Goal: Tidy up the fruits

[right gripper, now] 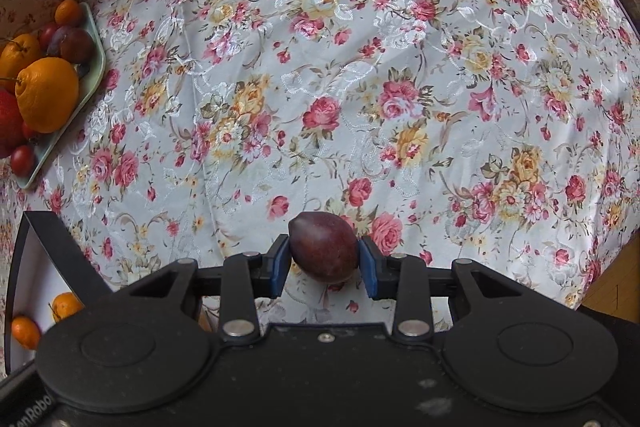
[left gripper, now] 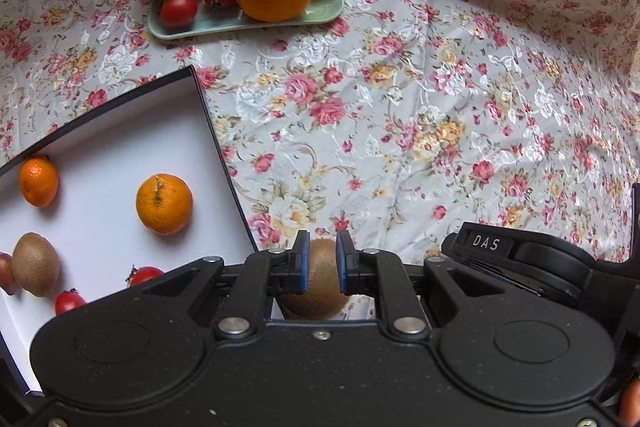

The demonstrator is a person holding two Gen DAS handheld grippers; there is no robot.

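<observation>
The left gripper [left gripper: 322,263] clamped a fuzzy brown kiwi [left gripper: 318,291]; a white-lined shallow box [left gripper: 120,131] lay left. The right gripper [right gripper: 323,263] pinched a dark-red oval plum [right gripper: 323,251].

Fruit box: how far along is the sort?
Partway. The white box already holds two mandarins, a kiwi and small red fruits. In hand: the left gripper is shut on a second kiwi, and the right gripper on a plum. Left: the green tray is still piled with apple, oranges, plums and tomatoes.
</observation>
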